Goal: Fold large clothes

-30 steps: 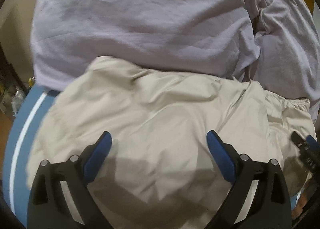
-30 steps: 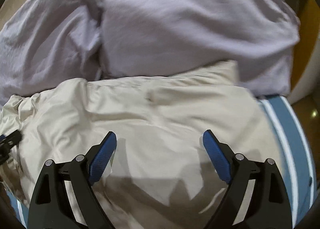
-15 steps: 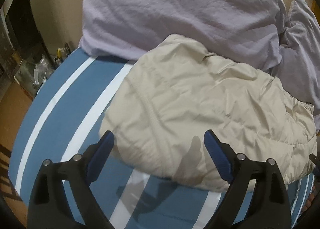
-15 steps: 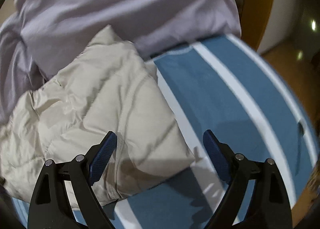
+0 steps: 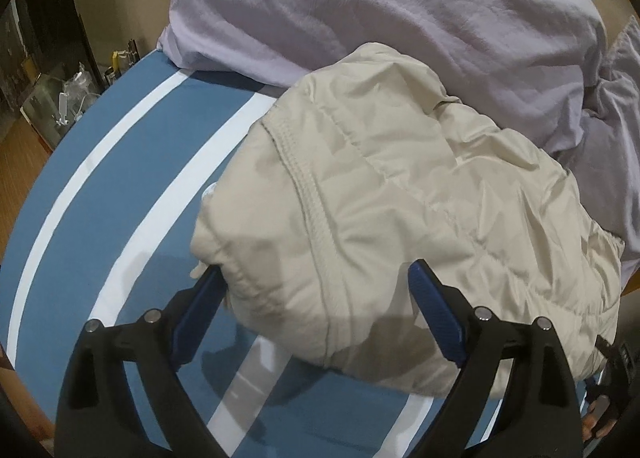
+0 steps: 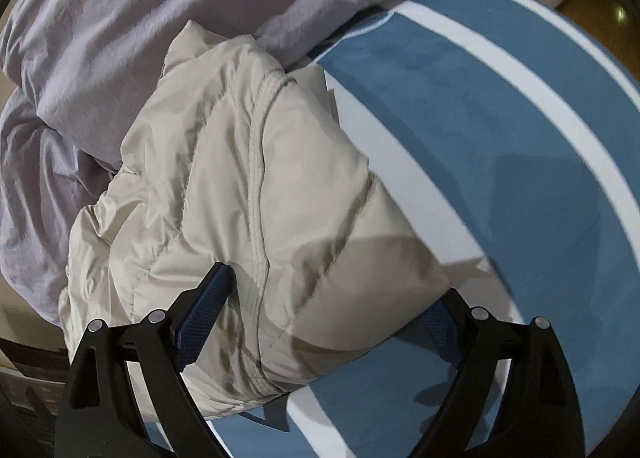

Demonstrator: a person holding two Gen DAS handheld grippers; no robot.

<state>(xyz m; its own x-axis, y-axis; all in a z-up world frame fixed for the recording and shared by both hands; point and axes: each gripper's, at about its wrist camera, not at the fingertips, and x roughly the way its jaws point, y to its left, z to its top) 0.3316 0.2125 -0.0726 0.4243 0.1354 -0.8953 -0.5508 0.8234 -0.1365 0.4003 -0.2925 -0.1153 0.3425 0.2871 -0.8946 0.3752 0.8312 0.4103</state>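
A beige puffy jacket point(image 5: 400, 198) lies bundled on a blue bed sheet with white stripes point(image 5: 100, 218); it also shows in the right wrist view point(image 6: 240, 198). My left gripper point(image 5: 316, 290) is open, its jaws straddling the jacket's near left corner. My right gripper point(image 6: 332, 298) is open, its jaws straddling the jacket's near right end, with fabric bulging between them. The right fingertip of the right gripper is partly hidden behind the fabric.
A lavender duvet point(image 5: 380, 6) is heaped behind the jacket, also in the right wrist view point(image 6: 120, 18). The bed's left edge borders a wooden floor and a glass stand with small items point(image 5: 64, 102). The striped sheet point(image 6: 500, 118) lies to the right.
Both grippers have dropped closer to the jacket's ends; their open jaws now sit around the fabric instead of hovering in front of it.
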